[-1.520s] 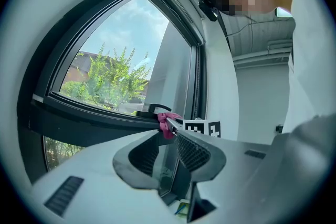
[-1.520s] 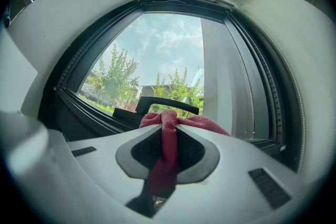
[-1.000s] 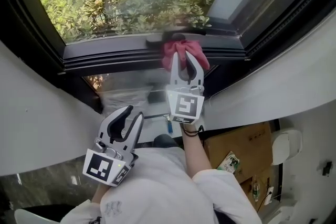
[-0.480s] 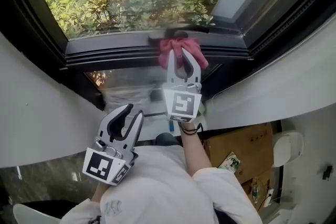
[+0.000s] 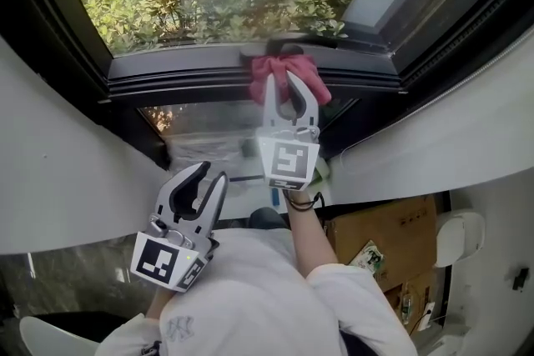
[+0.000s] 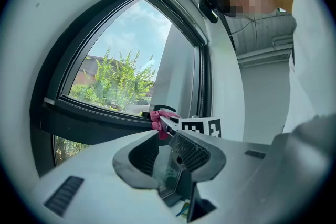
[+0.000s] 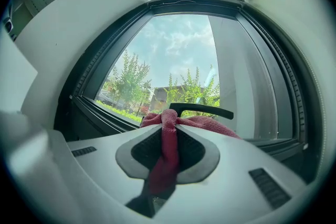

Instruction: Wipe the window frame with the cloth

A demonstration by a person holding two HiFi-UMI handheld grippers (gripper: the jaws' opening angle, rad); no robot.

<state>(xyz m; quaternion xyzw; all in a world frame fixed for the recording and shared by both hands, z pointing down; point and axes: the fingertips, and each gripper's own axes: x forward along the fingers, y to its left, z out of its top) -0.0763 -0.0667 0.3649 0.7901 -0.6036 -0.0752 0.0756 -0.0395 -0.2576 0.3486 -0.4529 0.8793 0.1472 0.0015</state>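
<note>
the right gripper (image 5: 289,89) is clenched on a red cloth (image 5: 311,77). a twisted neck of the cloth is pinched between the jaws, and the loose bulk is bunched beyond the tips. that bunch sits against the lower rail of the dark window frame (image 5: 183,81), toward its right corner and just under the black window handle (image 7: 202,109). whether it presses flat on the rail or only brushes it is hard to tell from here.

the cloth looks light, soft and limp, so it will likely fold and drag rather than push. holding it by a gathered fold, as now, with plenty of fabric ahead of the tips, should keep the hard jaws off the frame. too thin a pinch could let it slip out on a stroke.

the left gripper (image 5: 210,178) hangs low, well apart from the frame, its jaws slightly parted with nothing between them.
</note>
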